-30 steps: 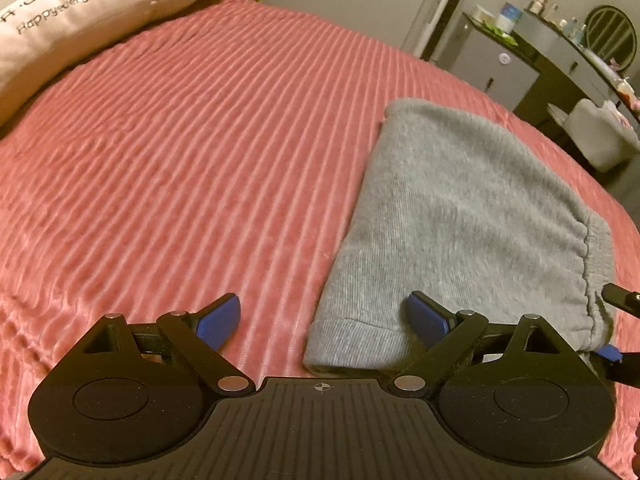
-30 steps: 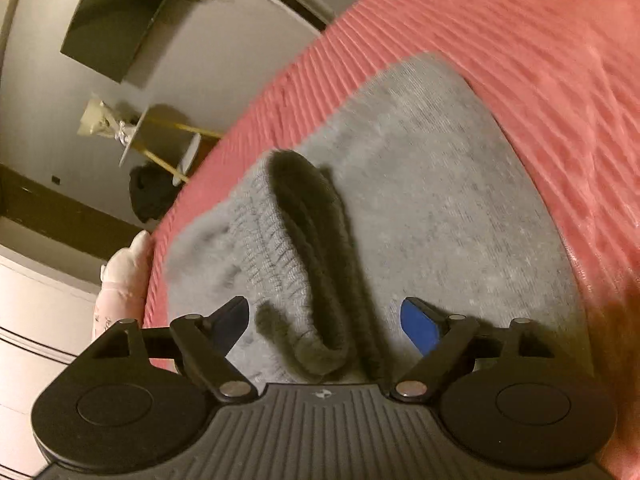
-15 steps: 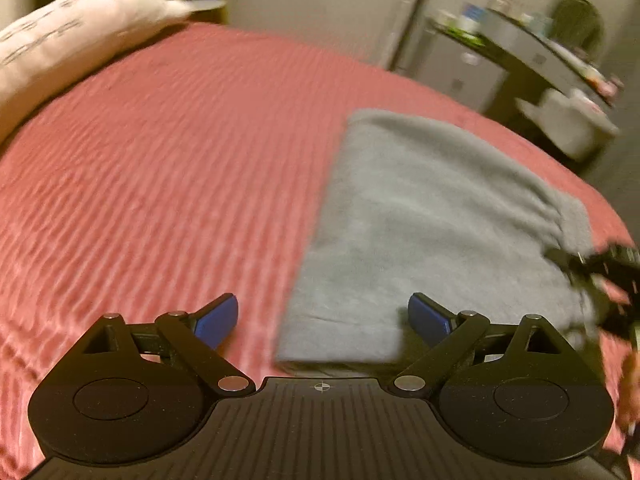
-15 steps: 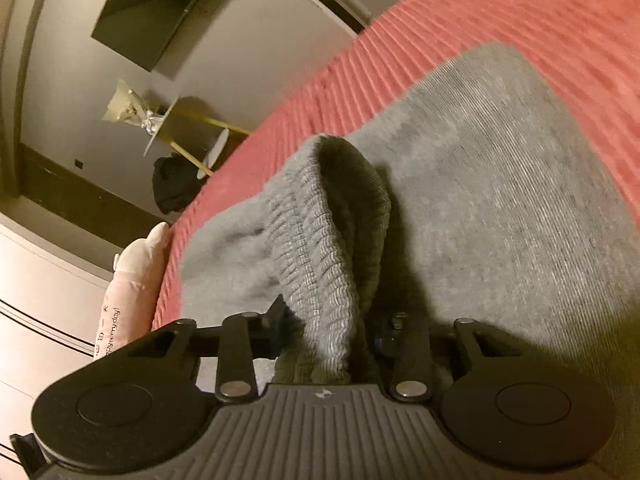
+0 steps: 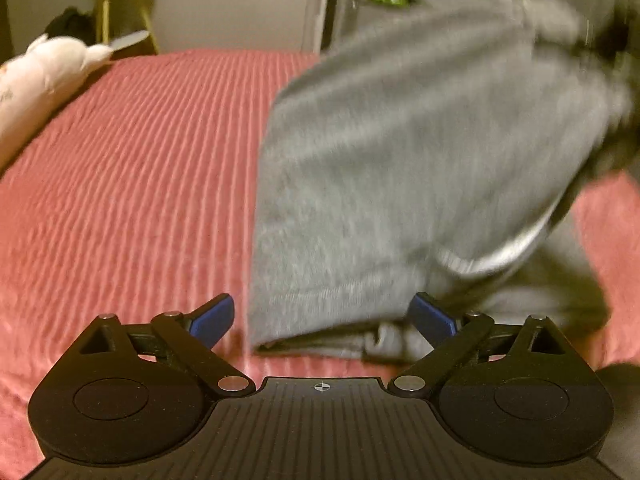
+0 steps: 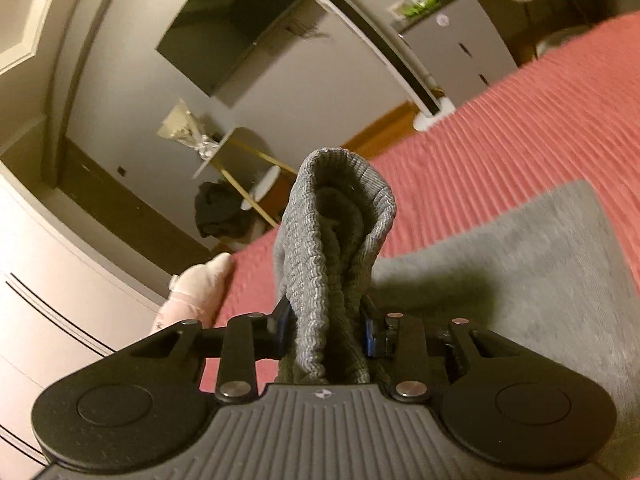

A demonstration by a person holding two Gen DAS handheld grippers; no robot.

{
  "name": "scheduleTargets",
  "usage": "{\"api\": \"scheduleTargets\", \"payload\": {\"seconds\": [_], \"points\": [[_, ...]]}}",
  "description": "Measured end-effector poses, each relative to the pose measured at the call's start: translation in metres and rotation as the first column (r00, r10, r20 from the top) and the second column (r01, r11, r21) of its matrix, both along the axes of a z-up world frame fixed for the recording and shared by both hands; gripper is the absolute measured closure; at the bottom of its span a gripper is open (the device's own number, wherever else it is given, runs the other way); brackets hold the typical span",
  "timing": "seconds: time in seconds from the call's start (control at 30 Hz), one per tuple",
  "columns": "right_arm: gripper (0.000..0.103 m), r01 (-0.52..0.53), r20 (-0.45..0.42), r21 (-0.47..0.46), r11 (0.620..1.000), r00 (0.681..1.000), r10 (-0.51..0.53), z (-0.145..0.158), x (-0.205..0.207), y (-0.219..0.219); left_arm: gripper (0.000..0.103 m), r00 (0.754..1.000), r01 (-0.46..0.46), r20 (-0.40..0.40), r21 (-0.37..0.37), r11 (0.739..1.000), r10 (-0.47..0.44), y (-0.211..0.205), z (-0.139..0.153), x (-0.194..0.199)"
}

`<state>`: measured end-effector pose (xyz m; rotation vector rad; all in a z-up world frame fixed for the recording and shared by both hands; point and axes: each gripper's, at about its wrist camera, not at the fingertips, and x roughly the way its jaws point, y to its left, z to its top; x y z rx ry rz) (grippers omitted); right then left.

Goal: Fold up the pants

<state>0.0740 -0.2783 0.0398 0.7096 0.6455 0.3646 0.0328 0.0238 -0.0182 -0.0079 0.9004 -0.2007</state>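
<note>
Grey knit pants (image 5: 400,160) lie folded on a pink ribbed bed cover (image 5: 140,160). Their far end is lifted and blurred in the left wrist view. My left gripper (image 5: 322,314) is open, its blue fingertips either side of the near hem and not pressing it. In the right wrist view, my right gripper (image 6: 326,326) has the bunched ribbed waistband (image 6: 332,220) between its pads. Its jaws are still closing on it, and the fabric stands up above the fingers. The rest of the pants (image 6: 500,260) hangs down to the bed.
A pale plush pillow (image 5: 40,76) lies at the bed's far left edge. Beyond the bed stand a small yellow-legged side table (image 5: 120,8), a grey cabinet (image 6: 460,48) and a wall-mounted dark screen (image 6: 240,32). Pink cover (image 6: 520,112) stretches left of the pants.
My right gripper closed on the waistband and rose, lifting that end of the pants off the bed. The left gripper stayed open, rolled and shifted slightly at the hem.
</note>
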Motion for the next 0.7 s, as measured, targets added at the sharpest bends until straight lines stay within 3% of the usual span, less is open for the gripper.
{"api": "scheduleTargets", "payload": {"seconds": [0.07,0.13,0.17,0.3,0.37,0.47,0.53,0.57,0.63,0.7], "points": [[0.07,0.001,0.005,0.035,0.999,1.0,-0.001,0.007,-0.002,-0.001,0.004,0.998,0.062,-0.027,0.038,0.997,-0.061,-0.011,-0.006,-0.001],[0.07,0.002,0.003,0.081,0.997,1.0,-0.003,0.012,-0.003,-0.005,0.004,1.0,0.019,-0.003,0.164,0.986,-0.019,-0.021,-0.01,0.0],[0.07,0.004,0.004,0.096,0.995,1.0,-0.004,0.014,-0.005,-0.007,0.004,1.0,-0.009,-0.008,0.193,0.981,0.011,-0.022,-0.012,0.002],[0.07,0.021,0.012,0.098,0.995,1.0,-0.023,0.019,-0.012,-0.015,0.005,0.999,-0.045,0.001,0.039,0.998,0.045,0.002,-0.006,0.005],[0.07,0.028,0.011,0.101,0.995,1.0,-0.03,0.02,-0.015,-0.019,0.005,0.998,-0.062,-0.013,0.007,0.998,0.063,0.008,-0.008,0.009],[0.07,0.02,0.021,0.106,0.994,1.0,-0.023,0.026,-0.02,-0.019,0.004,0.993,-0.105,-0.046,0.107,0.989,0.111,0.003,-0.017,0.017],[0.07,0.002,0.033,0.125,0.992,0.999,-0.006,0.028,-0.021,-0.018,0.005,0.991,-0.121,-0.038,0.122,0.985,0.127,0.002,-0.016,0.019],[0.07,0.0,0.038,0.128,0.992,0.999,-0.005,0.026,-0.021,-0.017,0.009,0.99,-0.132,-0.028,0.112,0.985,0.136,0.005,-0.015,0.018],[0.07,0.005,0.038,0.121,0.993,0.999,-0.01,0.026,-0.022,-0.017,0.031,0.988,-0.144,-0.042,0.066,0.987,0.147,0.012,-0.012,0.02],[0.07,0.02,0.023,0.116,0.993,0.999,-0.023,0.021,-0.022,-0.022,0.043,0.987,-0.149,-0.061,-0.006,0.989,0.149,0.024,-0.013,0.023]]}}
